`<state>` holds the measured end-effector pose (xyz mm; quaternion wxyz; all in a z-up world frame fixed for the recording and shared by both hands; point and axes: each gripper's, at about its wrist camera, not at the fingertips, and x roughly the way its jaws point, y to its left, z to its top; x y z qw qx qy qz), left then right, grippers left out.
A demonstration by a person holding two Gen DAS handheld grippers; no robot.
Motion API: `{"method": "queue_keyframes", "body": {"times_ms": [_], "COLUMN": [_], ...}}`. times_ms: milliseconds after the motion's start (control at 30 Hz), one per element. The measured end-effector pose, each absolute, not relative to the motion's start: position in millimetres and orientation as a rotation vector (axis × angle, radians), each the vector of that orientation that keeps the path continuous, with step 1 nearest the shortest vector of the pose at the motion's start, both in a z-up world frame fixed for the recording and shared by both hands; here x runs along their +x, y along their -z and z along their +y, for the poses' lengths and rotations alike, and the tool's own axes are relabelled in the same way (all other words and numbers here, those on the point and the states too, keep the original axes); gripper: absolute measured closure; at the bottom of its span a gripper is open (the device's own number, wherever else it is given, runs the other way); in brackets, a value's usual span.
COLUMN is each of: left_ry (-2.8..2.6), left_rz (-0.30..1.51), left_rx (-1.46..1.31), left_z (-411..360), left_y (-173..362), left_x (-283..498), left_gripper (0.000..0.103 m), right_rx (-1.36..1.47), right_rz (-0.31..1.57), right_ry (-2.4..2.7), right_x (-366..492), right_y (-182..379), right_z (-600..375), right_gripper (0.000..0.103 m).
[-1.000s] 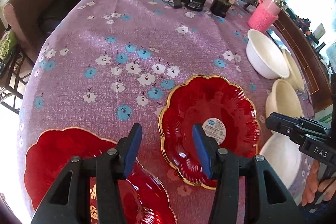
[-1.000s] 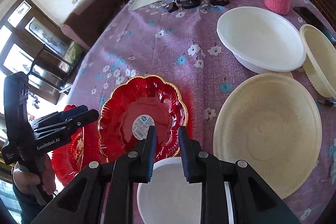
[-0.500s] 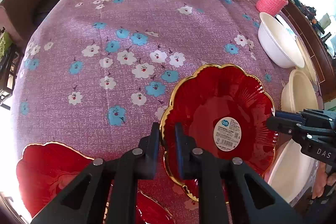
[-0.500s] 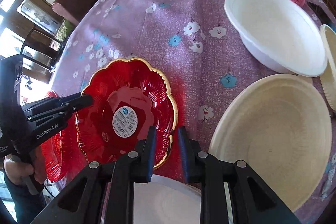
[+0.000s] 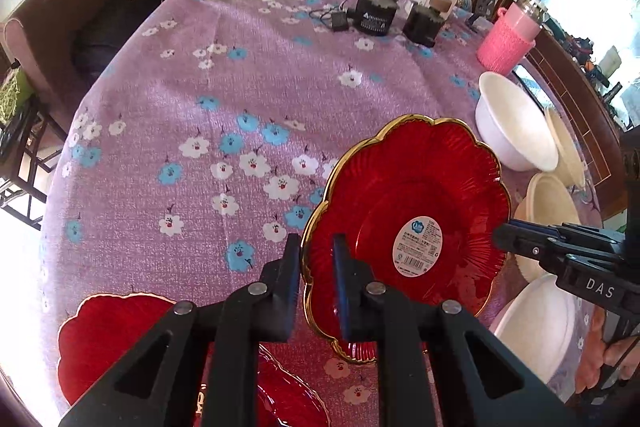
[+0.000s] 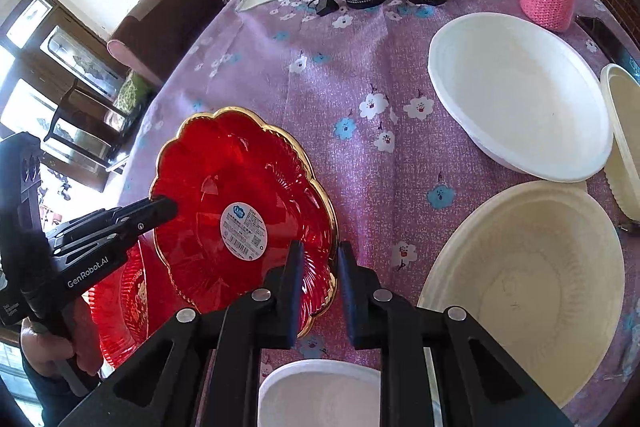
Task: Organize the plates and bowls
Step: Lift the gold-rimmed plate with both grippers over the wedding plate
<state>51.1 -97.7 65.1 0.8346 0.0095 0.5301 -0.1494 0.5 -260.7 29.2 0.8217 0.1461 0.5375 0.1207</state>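
left gripper (image 5: 316, 255) pinches near-left rim of red plate (image 5: 408, 223) | right gripper (image 6: 318, 271) closing on opposite rim | plate tilted, probably bound for red stack (image 5: 104, 347) near left

I saw the red scalloped plate (image 5: 416, 195) — gold-rimmed, sticker at its centre — tilted up off the cloth, above more red plates (image 5: 108, 343); a white bowl (image 6: 516, 95) and cream bowls (image 6: 532, 275) sat apart.

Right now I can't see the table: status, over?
Left gripper shut on red plate rim. Right gripper closing on opposite rim. Plate tilted. Nothing in the way.
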Motion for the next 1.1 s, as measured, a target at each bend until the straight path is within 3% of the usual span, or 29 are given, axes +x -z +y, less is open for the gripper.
{"method": "queue_keyframes", "body": {"times_ms": [633,1100], "left_ry": [0.299,0.209], "left_rz": [1.008,1.026], "left_rx": [-0.042,-0.115], "left_z": [-33.8,54.6], "left_y": [-109.9,-91.7], "left_x": [7.1,-36.0], "left_gripper": [0.087,0.086], "right_rx": [0.357,0.308], "right_rz": [1.067,1.129], "right_ry": [-0.395,-0.533], "right_x": [-33.5,-45.1], "right_y": [-69.3,-58.0], "right_z": [-220.7,-137.5], "right_gripper": [0.084,0.084]}}
